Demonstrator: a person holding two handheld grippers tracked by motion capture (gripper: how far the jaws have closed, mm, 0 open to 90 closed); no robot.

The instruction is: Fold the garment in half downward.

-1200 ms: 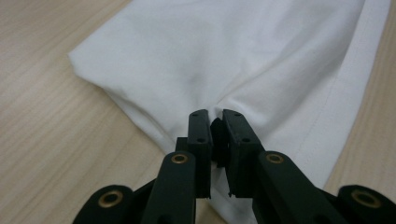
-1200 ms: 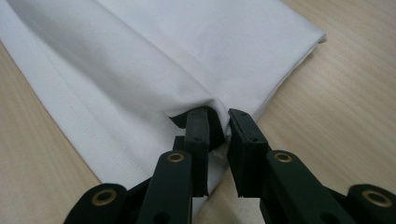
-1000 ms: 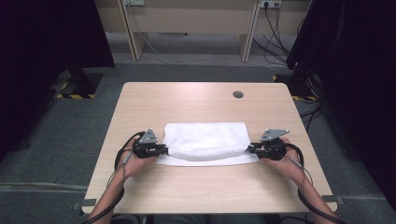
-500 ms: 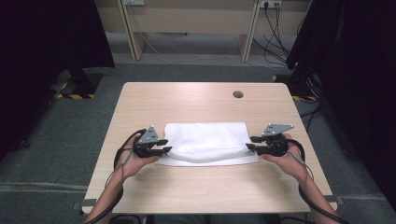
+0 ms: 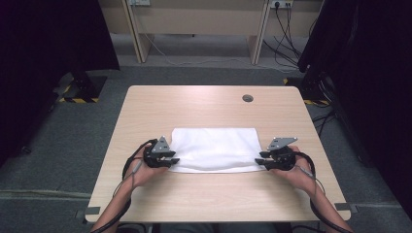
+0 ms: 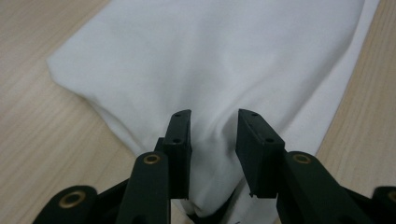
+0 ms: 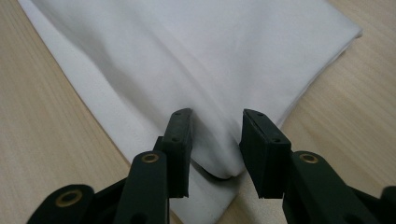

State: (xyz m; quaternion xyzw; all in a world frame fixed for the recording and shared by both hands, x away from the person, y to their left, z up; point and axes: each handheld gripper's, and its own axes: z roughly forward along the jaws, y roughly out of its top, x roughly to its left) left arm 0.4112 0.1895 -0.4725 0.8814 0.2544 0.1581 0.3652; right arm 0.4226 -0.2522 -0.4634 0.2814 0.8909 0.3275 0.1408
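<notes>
White cloth (image 5: pixel 214 149) lying folded on bench (image 5: pixel 209 104), near middle. Judging it light, limp, prone to sagging and slipping; gripping best at near corners, through all layers.

My left claw (image 6: pixel 212 135) sitting at near-left corner, right claw (image 7: pixel 215 135) at near-right corner. Both having just been opening, jaws partly apart, cloth bunching between, pads not pressing. Forearms reaching in from near edge, claws pointing inward, low over bench.

light: even, soft | surroundings: dark | close views: foreground slightly blurred
</notes>
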